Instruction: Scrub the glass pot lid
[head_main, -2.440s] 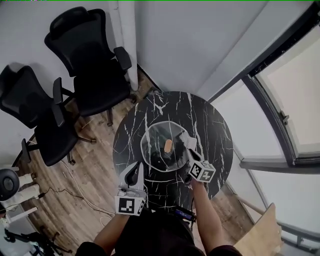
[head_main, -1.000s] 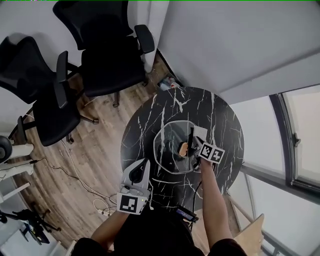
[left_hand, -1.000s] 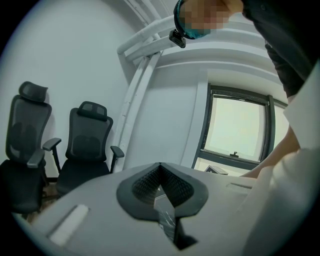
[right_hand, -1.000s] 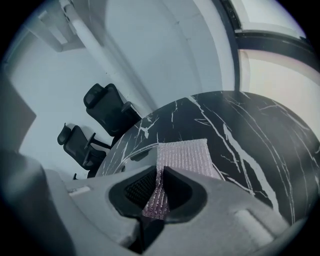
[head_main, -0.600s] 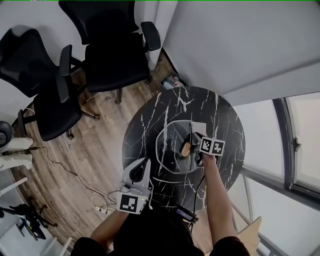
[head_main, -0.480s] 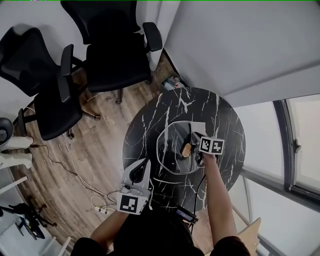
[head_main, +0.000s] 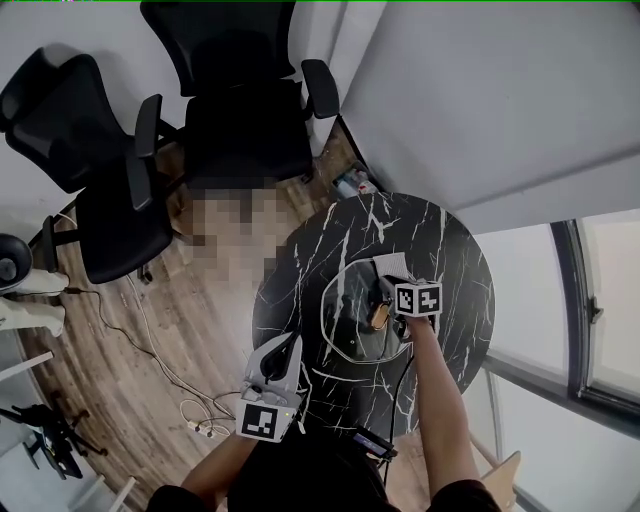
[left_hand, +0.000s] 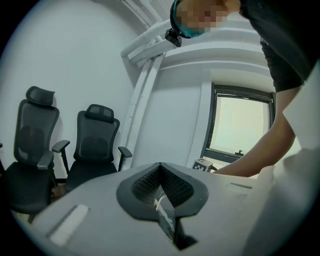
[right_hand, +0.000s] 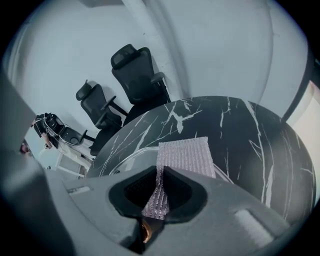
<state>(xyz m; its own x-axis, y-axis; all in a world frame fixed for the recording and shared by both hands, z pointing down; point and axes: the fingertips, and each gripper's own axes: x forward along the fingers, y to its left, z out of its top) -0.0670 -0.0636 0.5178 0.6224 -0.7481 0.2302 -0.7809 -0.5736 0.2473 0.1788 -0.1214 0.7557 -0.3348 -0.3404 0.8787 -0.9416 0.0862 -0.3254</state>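
Lid (head_main: 345, 322): flat on the round marble table (head_main: 310, 265), about mid-table. Its brown knob (head_main: 378, 316) sits just beside the right gripper's tips.
Right gripper (head_main: 392, 290): over the lid, jaws clamped on a pinkish mesh cloth (right_hand: 183, 154). The cloth's free end spreads forward across the lid's rim (right_hand: 125, 153) onto the tabletop.
Left gripper (head_main: 288, 345): held off the table's near edge, well apart from the lid. Its jaws are pressed together, with only a thin strip showing in the seam.
Chairs (head_main: 245, 120): two, black, on the wood floor (head_main: 200, 330) beyond the table.
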